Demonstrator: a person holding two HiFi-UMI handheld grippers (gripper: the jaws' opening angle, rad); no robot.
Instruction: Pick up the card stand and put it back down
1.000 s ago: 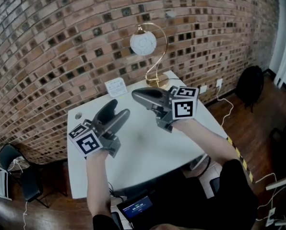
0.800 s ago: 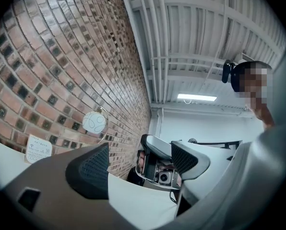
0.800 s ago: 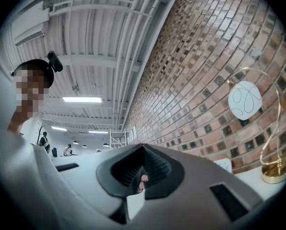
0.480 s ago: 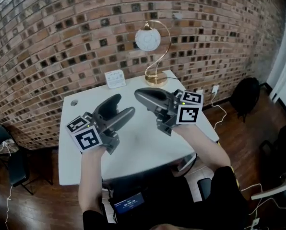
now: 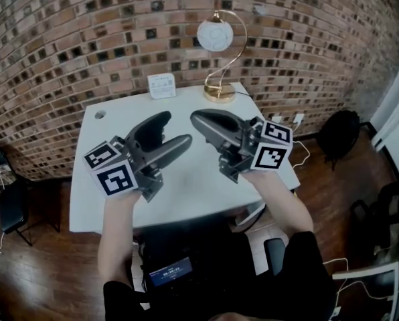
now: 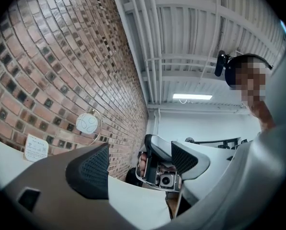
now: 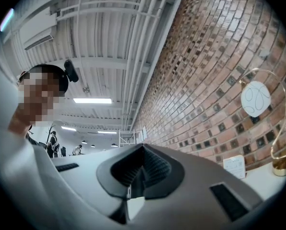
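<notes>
The card stand (image 5: 161, 85) is a small white card standing upright at the table's far edge, against the brick wall; it also shows in the left gripper view (image 6: 36, 147) and the right gripper view (image 7: 235, 166). My left gripper (image 5: 175, 130) hovers above the white table (image 5: 92, 199), well short of the stand. Its jaws are open and grip nothing (image 6: 140, 164); only the right gripper shows in the gap, farther off. My right gripper (image 5: 196, 119) hovers beside it, jaws shut and empty (image 7: 142, 169). Both point slightly upward toward the wall.
A gold arc lamp with a white globe (image 5: 216, 35) has its base (image 5: 219, 93) at the table's far right, next to the card stand. A small round hole (image 5: 100, 114) marks the far left corner. A dark chair (image 5: 5, 199) stands left of the table.
Both grippers have drifted a little across the table, jaws unchanged. The head view has shifted, so the table, stand and lamp sit higher in the picture.
</notes>
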